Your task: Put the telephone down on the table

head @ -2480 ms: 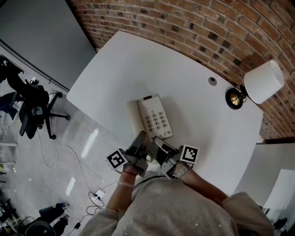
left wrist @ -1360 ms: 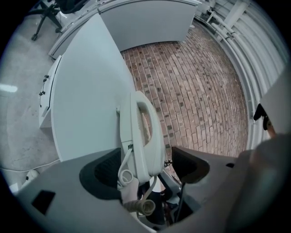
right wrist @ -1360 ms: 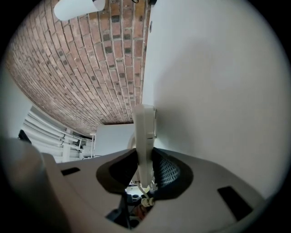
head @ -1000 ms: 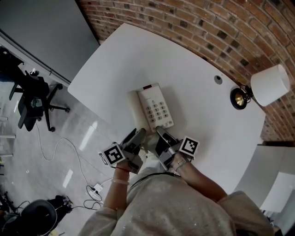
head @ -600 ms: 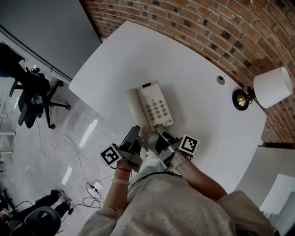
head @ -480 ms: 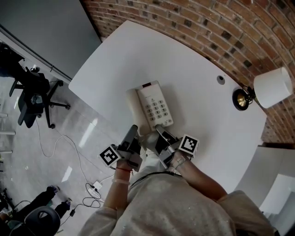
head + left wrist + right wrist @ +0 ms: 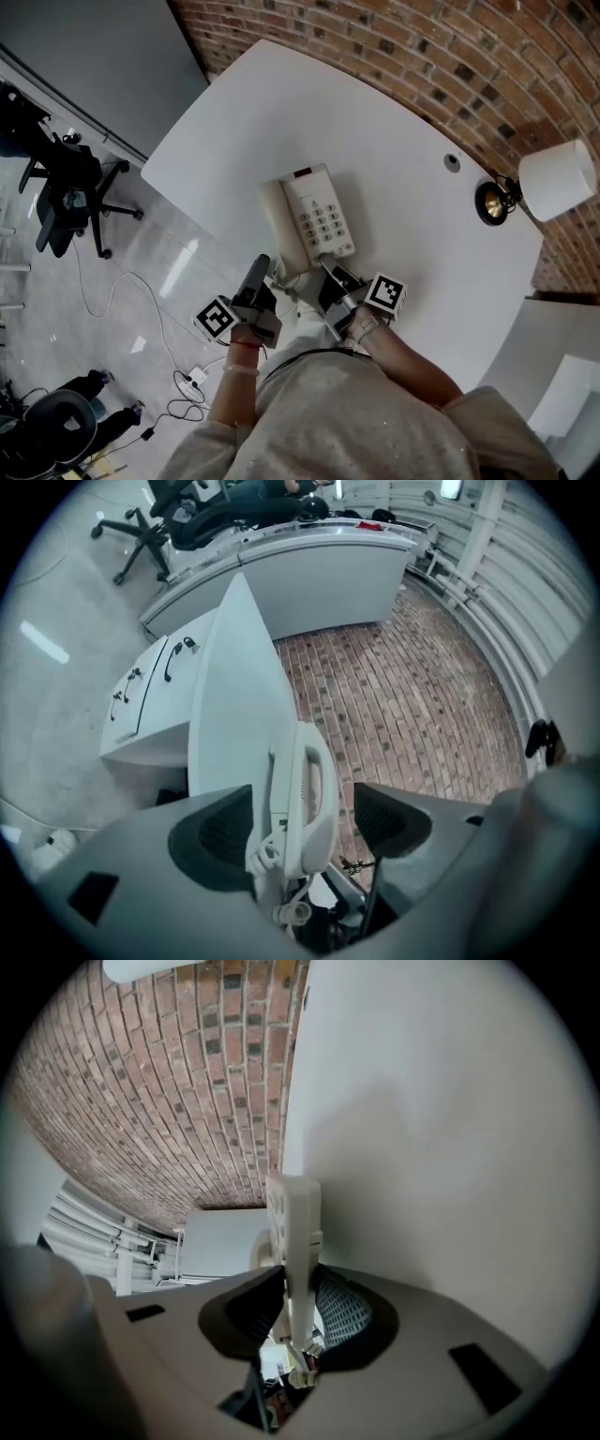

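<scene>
Nearest the person, at the table's front edge, the right gripper (image 7: 298, 1312) is clamped on the near end of the telephone (image 7: 319, 220). The left gripper (image 7: 302, 825) sits just beside it with its jaws apart. The handset (image 7: 309, 789) stands between those jaws, but neither pad presses it. The telephone appears to lie flat on the white table (image 7: 375, 141), close to that edge (whether its near end overhangs I cannot tell). Its coiled cord (image 7: 281, 913) trails down by the grippers. Farther off stand a lamp (image 7: 553, 178) and the brick wall (image 7: 422, 47).

The likely trouble is the cord. If either gripper pulls back with a loop caught on it, the telephone could be dragged toward the edge or the handset tipped from its cradle.

Compared with half a second ago, the left gripper has swung out to the left and rolled. The right gripper and the telephone sit where they were.
</scene>
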`<state>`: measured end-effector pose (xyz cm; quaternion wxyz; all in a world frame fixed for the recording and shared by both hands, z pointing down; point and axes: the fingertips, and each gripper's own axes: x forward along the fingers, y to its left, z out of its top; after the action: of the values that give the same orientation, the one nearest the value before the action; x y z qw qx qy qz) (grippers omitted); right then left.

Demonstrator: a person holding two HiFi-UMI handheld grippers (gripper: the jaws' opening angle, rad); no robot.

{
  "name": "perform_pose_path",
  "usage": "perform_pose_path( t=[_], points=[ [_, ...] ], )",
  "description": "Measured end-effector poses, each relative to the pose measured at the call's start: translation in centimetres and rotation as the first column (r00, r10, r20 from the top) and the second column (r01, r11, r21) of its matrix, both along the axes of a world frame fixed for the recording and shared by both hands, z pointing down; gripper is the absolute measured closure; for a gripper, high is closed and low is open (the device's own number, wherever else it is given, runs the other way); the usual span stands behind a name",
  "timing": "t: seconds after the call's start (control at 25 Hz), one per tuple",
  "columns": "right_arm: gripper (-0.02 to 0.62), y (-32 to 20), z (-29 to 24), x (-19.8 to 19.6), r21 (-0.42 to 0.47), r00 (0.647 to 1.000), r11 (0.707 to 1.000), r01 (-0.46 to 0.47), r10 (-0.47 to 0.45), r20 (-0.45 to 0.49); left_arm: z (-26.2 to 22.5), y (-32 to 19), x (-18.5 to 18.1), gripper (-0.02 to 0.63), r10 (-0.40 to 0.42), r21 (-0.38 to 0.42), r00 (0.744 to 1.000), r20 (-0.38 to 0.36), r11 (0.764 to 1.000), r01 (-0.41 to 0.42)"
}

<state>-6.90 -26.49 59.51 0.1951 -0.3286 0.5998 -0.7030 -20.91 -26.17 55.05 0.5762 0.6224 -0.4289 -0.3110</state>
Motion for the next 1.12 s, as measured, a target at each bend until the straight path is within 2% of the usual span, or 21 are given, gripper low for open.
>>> perform_pose_path(
  t=[0.08, 0.16, 0.28, 0.36, 0.4, 0.44, 0.48, 0.64, 0.88, 0.92, 1.04, 1.08, 1.12],
  points=[
    [0.488, 0.0, 0.2, 0.0, -0.017, 1.000, 1.000, -0.006, 0.005, -0.007, 0.3, 0.4, -0.2, 0.274, 0.018, -0.008, 0.997, 0.077, 1.000, -0.017],
    [0.486, 0.1, 0.4, -0.1, -0.042, 1.000, 0.999, -0.012, 0.012, -0.016, 1.2, 1.1, -0.8, 0.337, 0.057, -0.036, 0.971, 0.230, 0.998, -0.050],
    [0.485, 0.1, 0.8, -0.3, -0.080, 0.999, 0.997, -0.019, 0.017, -0.030, 1.6, 1.5, -0.8, 0.532, 0.110, -0.020, 0.900, 0.422, 0.994, -0.112],
    [0.485, -0.1, 0.9, -0.5, -0.095, 0.999, 0.995, -0.024, 0.021, -0.034, 1.1, 1.6, 0.1, 0.581, 0.169, -0.003, 0.838, 0.520, 0.981, -0.195],
    [0.485, -0.2, 1.0, -0.7, -0.099, 0.999, 0.995, -0.026, 0.023, -0.035, 0.9, 1.7, 0.7, 0.584, 0.196, 0.004, 0.807, 0.557, 0.971, -0.238],
    [0.485, -0.4, 1.1, -0.8, -0.099, 0.999, 0.995, -0.027, 0.024, -0.034, 0.8, 1.8, 1.2, 0.586, 0.215, 0.008, 0.785, 0.581, 0.963, -0.270],
    [0.485, -0.6, 1.2, -1.0, -0.100, 0.999, 0.995, -0.029, 0.026, -0.032, 0.7, 1.9, 1.6, 0.586, 0.226, 0.011, 0.776, 0.589, 0.958, -0.287],
    [0.485, -1.1, 1.7, -1.3, -0.154, 0.998, 0.988, -0.032, 0.023, -0.057, 0.5, 2.0, 2.0, 0.586, 0.230, 0.028, 0.788, 0.571, 0.954, -0.299],
    [0.472, -1.3, 1.9, -1.8, -0.246, 0.993, 0.969, -0.021, -0.008, -0.115, 0.1, 1.4, 1.3, 0.586, 0.243, 0.038, 0.758, 0.605, 0.943, -0.332],
    [0.469, -1.2, 2.0, -1.9, -0.260, 0.992, 0.965, -0.018, -0.015, -0.124, 0.1, 1.5, 1.4, 0.586, 0.256, 0.037, 0.742, 0.620, 0.935, -0.353],
    [0.462, -0.9, 2.3, -1.9, -0.304, 0.985, 0.953, -0.014, -0.039, -0.166, 0.4, 2.0, 2.2, 0.586, 0.308, 0.005, 0.653, 0.692, 0.903, -0.430],
    [0.465, -0.8, 2.5, -1.8, -0.317, 0.982, 0.948, -0.012, -0.049, -0.184, 0.6, 2.0, 2.3, 0.586, 0.316, -0.008, 0.635, 0.705, 0.898, -0.439],
    [0.472, -0.7, 2.6, -1.8, -0.324, 0.978, 0.946, -0.010, -0.057, -0.199, 0.8, 2.1, 2.3, 0.586, 0.319, -0.014, 0.633, 0.706, 0.899, -0.438]
  ],
)
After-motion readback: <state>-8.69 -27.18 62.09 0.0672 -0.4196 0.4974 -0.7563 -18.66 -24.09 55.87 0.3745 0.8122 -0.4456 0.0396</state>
